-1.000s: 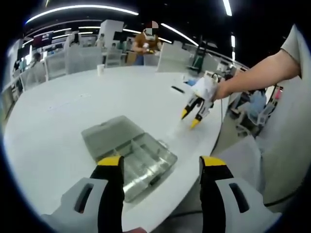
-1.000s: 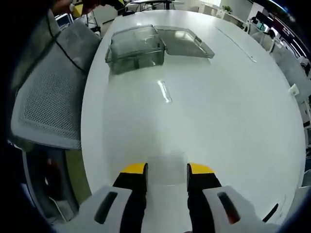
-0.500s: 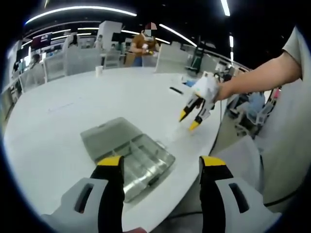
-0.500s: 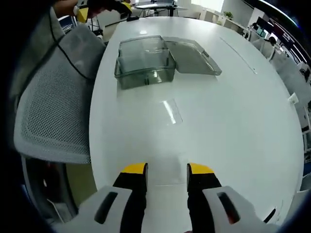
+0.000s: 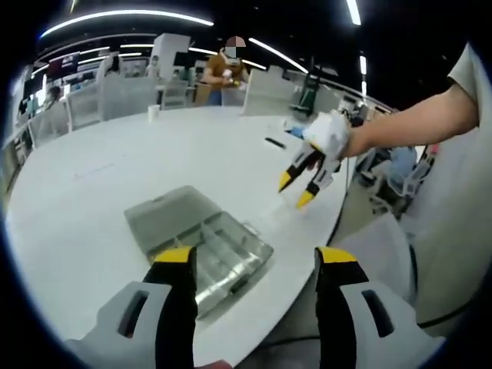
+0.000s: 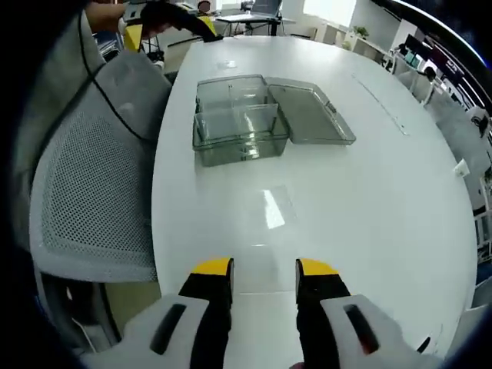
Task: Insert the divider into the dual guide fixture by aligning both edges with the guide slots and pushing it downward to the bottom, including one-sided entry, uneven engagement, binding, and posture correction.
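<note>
The right hand-held gripper (image 5: pixel 302 181) has risen a little off the desk (image 5: pixel 115 177) and drawn nearer the clear box (image 6: pixel 240 119). In its own view the box now looms larger and lower.

White round table (image 5: pixel 115 161), glossy. Mesh chair (image 6: pixel 84 207) at its near edge, beside the table. White cup (image 5: pixel 154 112) at far edge. Dark flat object (image 5: pixel 275 143) near right edge. Person (image 5: pixel 223 69) standing beyond far edge.
</note>
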Demonstrator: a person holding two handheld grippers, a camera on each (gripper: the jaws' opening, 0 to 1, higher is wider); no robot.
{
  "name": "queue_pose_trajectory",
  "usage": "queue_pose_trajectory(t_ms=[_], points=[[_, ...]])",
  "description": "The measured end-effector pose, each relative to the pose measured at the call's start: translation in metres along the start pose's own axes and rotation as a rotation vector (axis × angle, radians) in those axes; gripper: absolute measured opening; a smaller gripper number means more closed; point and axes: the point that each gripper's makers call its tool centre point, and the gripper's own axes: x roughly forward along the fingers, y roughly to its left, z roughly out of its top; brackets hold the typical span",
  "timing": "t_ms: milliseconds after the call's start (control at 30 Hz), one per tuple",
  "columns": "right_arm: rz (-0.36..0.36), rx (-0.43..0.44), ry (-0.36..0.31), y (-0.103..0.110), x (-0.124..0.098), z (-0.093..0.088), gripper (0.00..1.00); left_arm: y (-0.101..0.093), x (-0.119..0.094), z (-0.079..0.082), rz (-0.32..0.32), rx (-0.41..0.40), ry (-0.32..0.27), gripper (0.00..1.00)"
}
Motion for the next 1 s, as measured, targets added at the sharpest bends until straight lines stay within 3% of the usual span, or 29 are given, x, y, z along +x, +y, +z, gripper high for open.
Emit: queue_pose_trajectory(t_ms=[1000], points=[[-0.060,-0.089,-0.084,0.020,-0.014,0.071,0.28,-0.005,0.000,-0.001,-0.010,-0.012,-0.012,0.60]])
